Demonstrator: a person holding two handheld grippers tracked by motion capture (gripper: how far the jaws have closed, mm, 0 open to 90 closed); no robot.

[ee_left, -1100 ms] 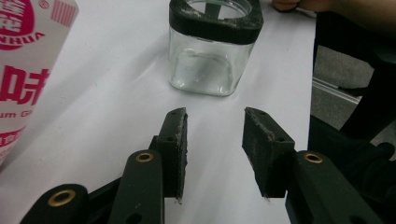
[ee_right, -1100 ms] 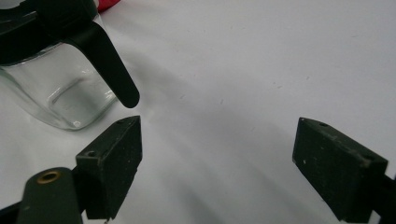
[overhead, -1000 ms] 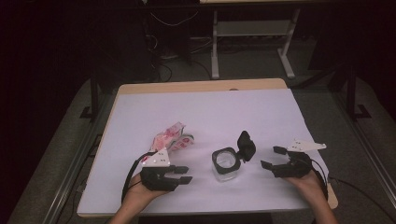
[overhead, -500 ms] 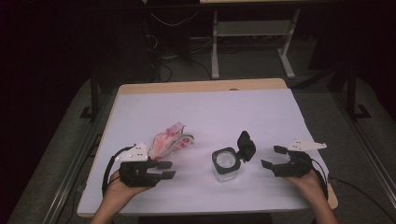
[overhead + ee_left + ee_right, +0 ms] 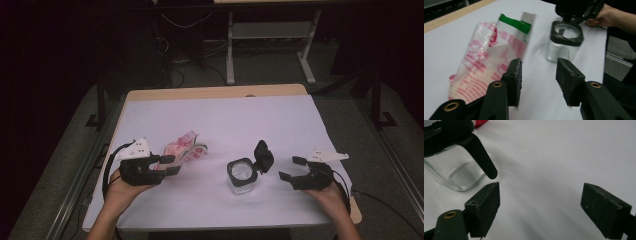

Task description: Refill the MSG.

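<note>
A crinkled red-and-white plastic bag [image 5: 184,148] with a green strip lies on the white sheet at the left. In the left gripper view the bag [image 5: 486,57] shows just beside the left jaw's outer face. My left gripper [image 5: 172,165] hovers at the bag's near-left side; its jaws have just been opening, with bare table between them [image 5: 539,82]. A small square glass jar [image 5: 243,176] with a black rim stands mid-table, its black lid [image 5: 263,155] flipped open to the right. My right gripper [image 5: 291,168] rests to the right of the jar, jaws wide apart [image 5: 539,205] around nothing. The jar [image 5: 454,172] sits to their left.
White sheeting [image 5: 250,117] covers the table, with a wooden strip [image 5: 215,93] along the far edge. Past it stand a metal frame [image 5: 270,35] and floor cables. The other hand [image 5: 610,15] shows behind the jar in the left gripper view.
My left gripper has moved left and up, away from the near edge toward the bag's left side. The bag, jar and right gripper have stayed put.
</note>
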